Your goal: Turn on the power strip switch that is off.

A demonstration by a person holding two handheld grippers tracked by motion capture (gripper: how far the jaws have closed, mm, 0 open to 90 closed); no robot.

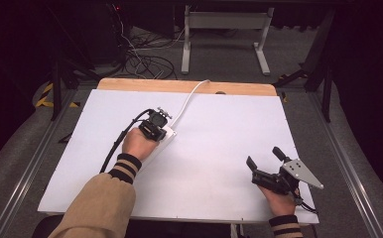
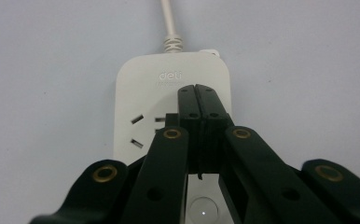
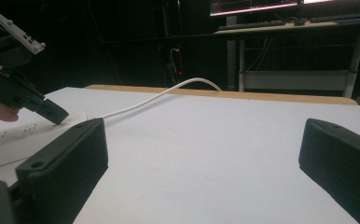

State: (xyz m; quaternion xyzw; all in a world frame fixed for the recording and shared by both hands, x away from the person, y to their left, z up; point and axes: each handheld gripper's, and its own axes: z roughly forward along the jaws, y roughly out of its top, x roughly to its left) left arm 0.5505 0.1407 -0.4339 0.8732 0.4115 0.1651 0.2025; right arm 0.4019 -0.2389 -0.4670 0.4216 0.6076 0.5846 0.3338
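A: Main item?
B: Power strip point(image 2: 171, 100), white, flat on the table point(image 1: 219, 163), left of centre. Its cord point(image 1: 187, 101) runs off over the far edge.

A: Left gripper?
B: Left gripper point(image 2: 197, 91) points down on the strip's top, jaws pressed together with nothing between them. Closed tips sit on or just above the face near the sockets point(image 2: 138, 130); can't tell if they touch. Round button point(image 2: 202, 207) is nearer the camera, under the jaws.

A: Right?
B: Right gripper point(image 1: 264, 161) rests well apart at the near right of the table, jaws wide, empty.

A: Handling?
B: Likely rigid plastic, light, smooth, so it'll probably slide on the sheet if poked sideways. Cord is soft and may drag. To lift it, I'd grip across the narrow width on the long edges. For pushing a button, press straight down with closed tips.
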